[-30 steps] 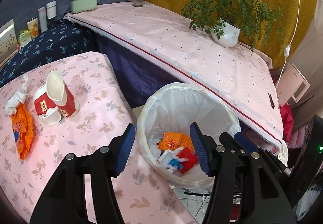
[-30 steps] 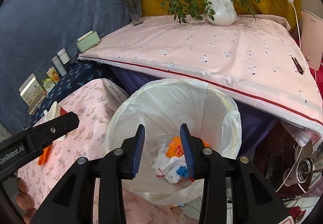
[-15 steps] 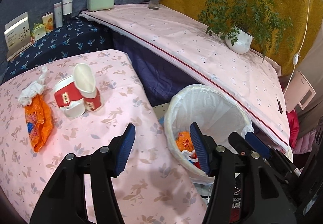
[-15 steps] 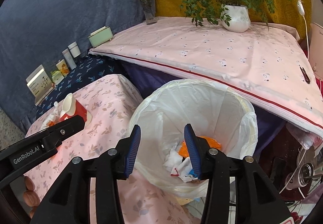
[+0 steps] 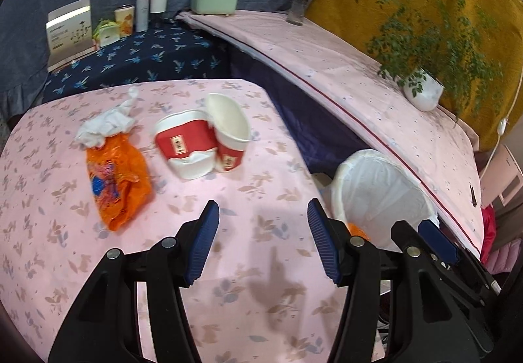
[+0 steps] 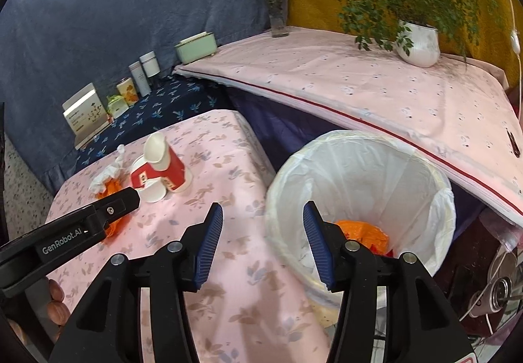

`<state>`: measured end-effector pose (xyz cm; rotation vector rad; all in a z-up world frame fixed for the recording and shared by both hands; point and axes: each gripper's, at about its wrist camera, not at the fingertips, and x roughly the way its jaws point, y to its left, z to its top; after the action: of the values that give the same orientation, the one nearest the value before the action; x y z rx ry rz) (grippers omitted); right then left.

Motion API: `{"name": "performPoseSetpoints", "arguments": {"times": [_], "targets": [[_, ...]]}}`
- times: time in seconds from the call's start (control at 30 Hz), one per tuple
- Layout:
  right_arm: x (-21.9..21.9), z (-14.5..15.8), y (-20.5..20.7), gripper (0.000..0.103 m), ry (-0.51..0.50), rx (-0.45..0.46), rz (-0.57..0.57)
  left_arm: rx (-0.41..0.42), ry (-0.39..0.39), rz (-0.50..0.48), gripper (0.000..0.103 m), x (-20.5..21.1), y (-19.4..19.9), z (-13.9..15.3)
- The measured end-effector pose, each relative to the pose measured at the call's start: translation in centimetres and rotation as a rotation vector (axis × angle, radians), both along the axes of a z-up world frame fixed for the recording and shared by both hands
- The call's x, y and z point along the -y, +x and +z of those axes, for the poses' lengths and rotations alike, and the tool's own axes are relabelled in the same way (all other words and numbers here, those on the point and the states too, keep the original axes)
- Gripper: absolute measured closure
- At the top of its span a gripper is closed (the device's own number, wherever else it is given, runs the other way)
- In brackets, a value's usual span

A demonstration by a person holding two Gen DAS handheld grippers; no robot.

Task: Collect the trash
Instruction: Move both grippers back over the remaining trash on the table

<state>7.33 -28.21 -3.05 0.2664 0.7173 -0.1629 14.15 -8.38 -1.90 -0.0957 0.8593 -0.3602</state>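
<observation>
On the pink floral table (image 5: 261, 232) lie two crushed red-and-white paper cups (image 5: 202, 140), an orange wrapper (image 5: 114, 180) and a white crumpled tissue (image 5: 104, 127). My left gripper (image 5: 261, 238) is open and empty, over the table short of the cups. The white-lined trash bin (image 6: 359, 193) stands beside the table's right edge with orange trash (image 6: 362, 235) inside. My right gripper (image 6: 261, 242) is open and empty, over the table edge beside the bin rim. The cups (image 6: 160, 173) also show in the right wrist view.
A long pink-covered bench (image 5: 359, 75) runs behind the bin with a potted plant (image 5: 421, 95), a flower vase (image 5: 300, 6) and a green box (image 5: 214, 1). Bottles and cartons (image 5: 137, 16) stand on a dark blue cloth at the back.
Both grippers have pulled back from over the bin and swung left toward the table. The right gripper has opened wider. The trash on the table now sits closer to the left view's centre.
</observation>
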Motion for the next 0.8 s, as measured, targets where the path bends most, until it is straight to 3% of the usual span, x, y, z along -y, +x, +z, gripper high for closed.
{"name": "performPoseSetpoints", "arguments": {"times": [0.17,0.47,0.8], "targets": [[-2.5,-0.5,0.8,0.053,-0.005,-0.014,0.045,-0.021,-0.001,0.062,0.049,-3.3,0.6,-0.9],[-7.0,-1.6,3.0,0.053,-0.007,-0.044,0.119,-0.056,0.005,0.185,0.035,-9.0,2.3,-3.0],[-9.3,-3.1,6.3,0.053,0.011,-0.079,0.146,-0.095,0.017,0.239,0.024,-10.9,6.2,-4.8]]}}
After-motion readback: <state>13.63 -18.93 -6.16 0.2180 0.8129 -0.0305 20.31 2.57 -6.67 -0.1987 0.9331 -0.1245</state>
